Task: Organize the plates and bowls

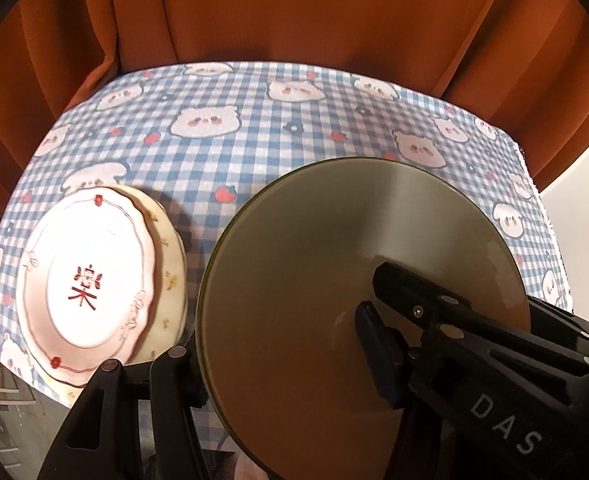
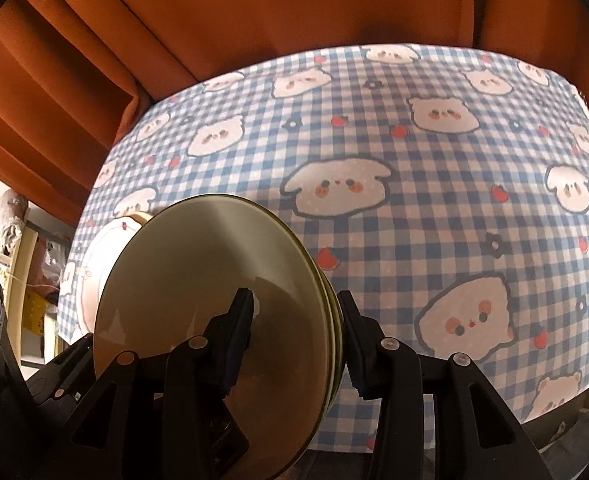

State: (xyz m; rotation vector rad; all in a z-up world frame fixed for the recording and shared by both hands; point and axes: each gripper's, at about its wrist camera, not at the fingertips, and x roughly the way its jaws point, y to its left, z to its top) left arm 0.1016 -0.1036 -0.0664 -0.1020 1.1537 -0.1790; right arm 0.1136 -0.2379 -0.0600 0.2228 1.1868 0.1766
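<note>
Right gripper (image 2: pixel 298 328) jaws clamp the olive bowls' (image 2: pixel 198 280) rim.

We see a table covered by a blue-and-white checked tablecloth (image 2: pixel 434 240) printed with white cartoon animal faces, small red strawberries and dark flowers. Behind the table hangs a rust-orange curtain (image 1: pixel 314 12) in broad vertical folds, filling the upper part of both views. At the right edge of the left wrist view a pale, bright surface (image 1: pixel 574 184) shows past the curtain. At the left edge of the right wrist view we make out a cluttered corner with a yellow crate (image 2: pixel 40 314) and a cream upright frame (image 2: pixel 16 264), too blurred to name further. The light is warm and dim.
</note>
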